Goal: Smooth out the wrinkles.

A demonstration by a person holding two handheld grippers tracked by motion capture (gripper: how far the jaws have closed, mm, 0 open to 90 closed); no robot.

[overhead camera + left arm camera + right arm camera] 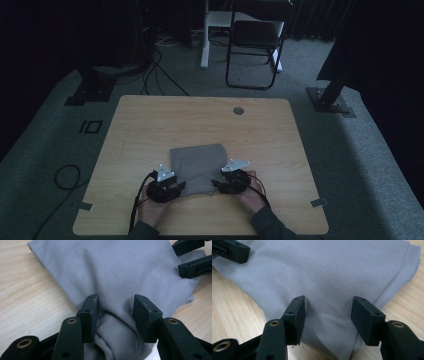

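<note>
A folded grey cloth (197,165) lies on the wooden table (150,120), near its front edge. My left gripper (181,186) is at the cloth's near left corner and my right gripper (216,184) at its near right corner, each held in a hand. In the left gripper view the cloth (112,272) bunches up between the jaws of the left gripper (115,307), which stand apart without pinching it. In the right gripper view the right gripper (328,312) straddles a flat corner of the cloth (332,272) with wide jaws.
A round cable hole (238,110) sits near the table's far edge. Beyond the table a black folding chair (252,45) stands on grey carpet, with cables (160,70) and dark stand bases (330,100) at both sides.
</note>
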